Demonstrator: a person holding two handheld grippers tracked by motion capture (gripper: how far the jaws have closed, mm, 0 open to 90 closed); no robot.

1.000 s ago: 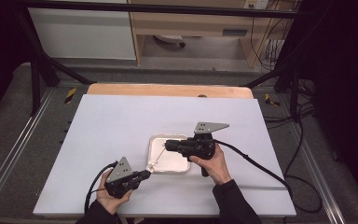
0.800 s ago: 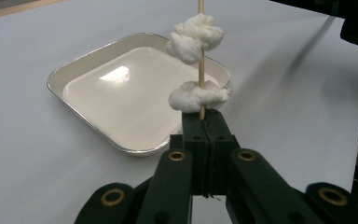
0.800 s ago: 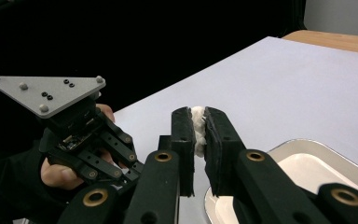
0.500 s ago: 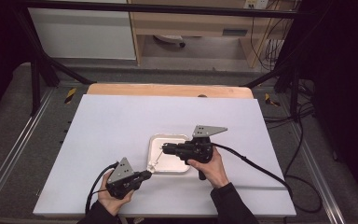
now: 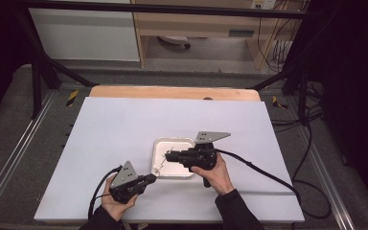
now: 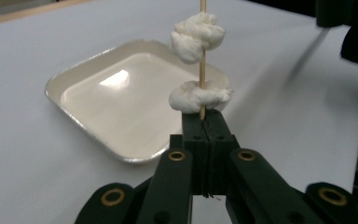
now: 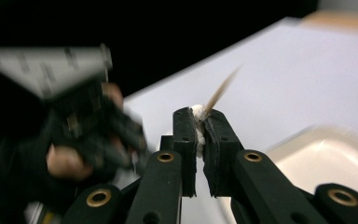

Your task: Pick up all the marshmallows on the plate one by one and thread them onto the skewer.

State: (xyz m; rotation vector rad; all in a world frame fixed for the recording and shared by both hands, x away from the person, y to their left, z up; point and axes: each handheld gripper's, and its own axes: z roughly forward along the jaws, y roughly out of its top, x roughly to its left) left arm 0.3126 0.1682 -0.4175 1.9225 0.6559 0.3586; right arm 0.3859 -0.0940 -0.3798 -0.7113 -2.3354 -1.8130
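At the left of the high view, the left gripper (image 5: pixel 152 178) sits low on the white table (image 5: pixel 115 129), just off the near left corner of the tray (image 5: pixel 159 143). Its jaws are clenched on the bottom end of a thin wooden skewer (image 6: pixel 202 70). In the left gripper view the skewer rises straight up from the closed jaw tips, with one white marshmallow (image 6: pixel 199 96) resting right on top of the jaws and a second marshmallow (image 6: pixel 198 36) threaded higher up, apart from the first. The cream tray lies behind and to the left of the skewer there.

Further right, the right gripper (image 5: pixel 168 155) reaches in over the tray from the right side. In the right gripper view its jaws are pinched on a small white lump (image 7: pixel 197 114), with the skewer's tip sticking up and out from between the jaw tips; that picture is blurred, so the lump's shape is unclear. The left hand (image 7: pixel 70 161) and its gripper show beyond, also blurred.

Compared with a second ago, the right gripper has drifted slightly toward the left over the tray, while the left gripper has kept its place.
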